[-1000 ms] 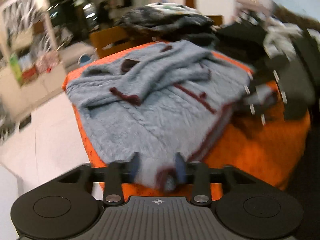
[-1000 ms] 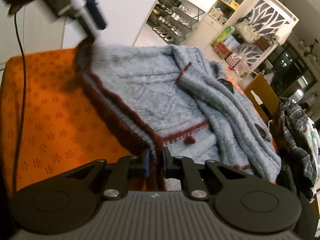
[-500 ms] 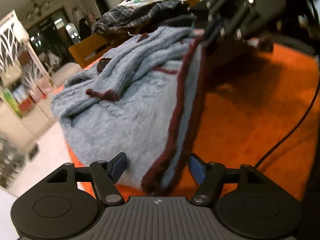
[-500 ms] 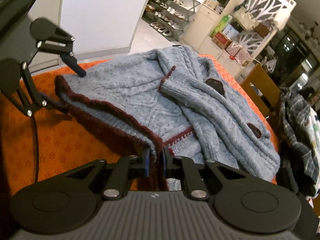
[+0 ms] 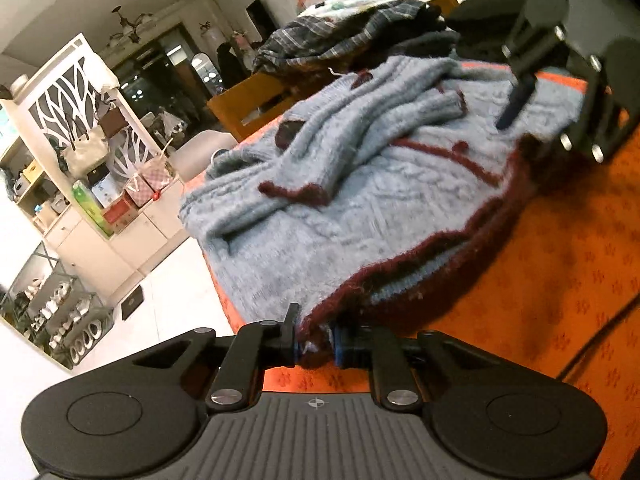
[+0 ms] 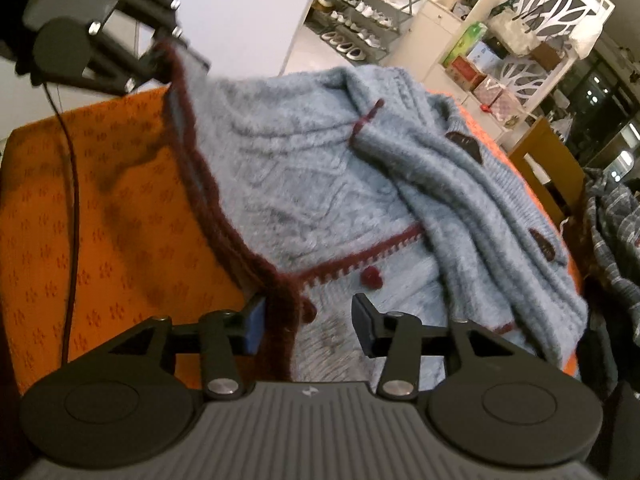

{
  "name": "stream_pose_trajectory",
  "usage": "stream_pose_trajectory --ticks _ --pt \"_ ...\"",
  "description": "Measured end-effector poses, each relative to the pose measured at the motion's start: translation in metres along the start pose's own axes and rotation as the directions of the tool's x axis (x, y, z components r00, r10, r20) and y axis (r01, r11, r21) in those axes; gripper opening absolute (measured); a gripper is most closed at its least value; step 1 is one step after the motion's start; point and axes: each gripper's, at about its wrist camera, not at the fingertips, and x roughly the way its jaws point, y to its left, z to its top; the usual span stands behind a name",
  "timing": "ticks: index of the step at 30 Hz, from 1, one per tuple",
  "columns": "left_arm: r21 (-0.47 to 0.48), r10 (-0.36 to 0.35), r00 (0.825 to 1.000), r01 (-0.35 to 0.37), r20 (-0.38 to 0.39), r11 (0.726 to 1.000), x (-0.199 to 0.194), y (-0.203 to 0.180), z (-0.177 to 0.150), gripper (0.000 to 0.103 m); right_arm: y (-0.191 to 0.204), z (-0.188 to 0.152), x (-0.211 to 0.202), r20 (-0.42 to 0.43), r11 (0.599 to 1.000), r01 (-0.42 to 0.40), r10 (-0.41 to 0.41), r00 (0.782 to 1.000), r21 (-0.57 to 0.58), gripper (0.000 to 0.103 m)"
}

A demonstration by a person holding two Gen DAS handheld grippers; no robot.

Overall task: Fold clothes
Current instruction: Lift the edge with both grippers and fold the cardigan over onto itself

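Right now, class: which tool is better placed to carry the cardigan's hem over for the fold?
Left. The left tool is shut on the maroon hem of the cardigan; the right tool stands open, hem between its fingers.

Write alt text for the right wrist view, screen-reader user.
The right gripper is open over the maroon-trimmed hem of a fuzzy grey-blue cardigan lying on an orange patterned cloth. At upper left, the left gripper pinches the far end of the same hem. Shelves with shoes and boxes stand blurred behind.
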Motion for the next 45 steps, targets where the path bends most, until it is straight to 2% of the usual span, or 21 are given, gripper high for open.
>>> stream_pose_trajectory --ticks 4,5,6,7,8,10,18,24,27,31,34,37,42,43,45 --pt "-0.019 0.003 1.000 -0.003 0.004 1.000 0.004 0.006 0.011 0.017 0.006 -0.010 0.000 0.003 1.000 -0.014 0.014 1.000 -0.005 0.050" --pt "-0.027 0.003 1.000 -0.003 0.006 1.000 0.004 0.008 0.013 0.017 0.007 -0.012 0.000 0.004 1.000 -0.015 0.015 1.000 -0.006 0.047" --pt "-0.034 0.004 1.000 -0.003 0.008 0.999 0.004 0.010 0.015 0.017 0.007 -0.014 -0.001 0.002 1.000 -0.015 0.015 1.000 -0.005 0.028" --pt "-0.040 0.004 1.000 -0.003 0.011 0.999 0.003 0.013 0.017 0.017 0.007 -0.016 -0.002 0.000 1.000 -0.016 0.016 1.000 -0.004 0.017" --pt "-0.046 0.006 1.000 -0.005 0.017 0.999 0.002 0.015 0.019 0.017 0.006 -0.017 -0.003 0.001 1.000 -0.015 0.015 1.000 -0.002 0.013" --pt "-0.064 0.009 1.000 -0.007 0.027 0.998 -0.001 0.021 0.024 0.016 0.001 -0.016 -0.012 0.027 1.000 0.008 -0.008 1.000 0.016 0.012" --pt "-0.138 0.020 0.996 -0.008 0.085 0.990 -0.008 0.060 0.068 0.016 -0.062 0.032 -0.041 0.057 0.992 0.120 -0.119 0.991 -0.026 0.012" --pt "-0.174 0.000 0.995 0.017 0.097 0.985 0.014 0.108 0.116 0.016 -0.111 0.069 -0.062 0.082 0.977 0.204 -0.198 0.977 -0.059 0.012" --pt "-0.204 -0.018 0.997 0.033 0.071 0.978 0.042 0.138 0.139 0.017 -0.147 0.095 -0.052 0.081 0.971 0.210 -0.202 0.976 -0.116 0.011" --pt "-0.249 -0.050 0.999 0.048 -0.002 0.967 0.099 0.168 0.157 0.017 -0.197 0.123 -0.014 0.051 0.976 0.161 -0.156 0.987 -0.144 0.012" --pt "-0.306 -0.103 0.990 0.070 -0.094 0.949 0.151 0.178 0.156 0.018 -0.228 0.128 0.036 -0.021 0.992 0.057 -0.060 0.998 -0.115 0.012" --pt "-0.356 -0.125 0.978 0.058 -0.167 0.933 0.192 0.182 0.145 0.020 -0.252 0.129 0.079 -0.075 0.997 -0.033 0.028 0.997 -0.070 0.013" --pt "-0.404 -0.142 0.958 0.030 -0.249 0.914 0.244 0.185 0.124 0.023 -0.273 0.118 0.134 -0.120 0.989 -0.145 0.148 0.982 0.033 0.022" --pt "-0.415 -0.146 0.957 0.031 -0.250 0.909 0.250 0.186 0.121 0.024 -0.277 0.115 0.143 -0.125 0.985 -0.164 0.170 0.977 0.056 0.023" --pt "-0.414 -0.140 0.961 0.030 -0.239 0.910 0.255 0.183 0.120 0.026 -0.281 0.107 0.148 -0.094 0.976 -0.179 0.191 0.977 0.126 0.034"
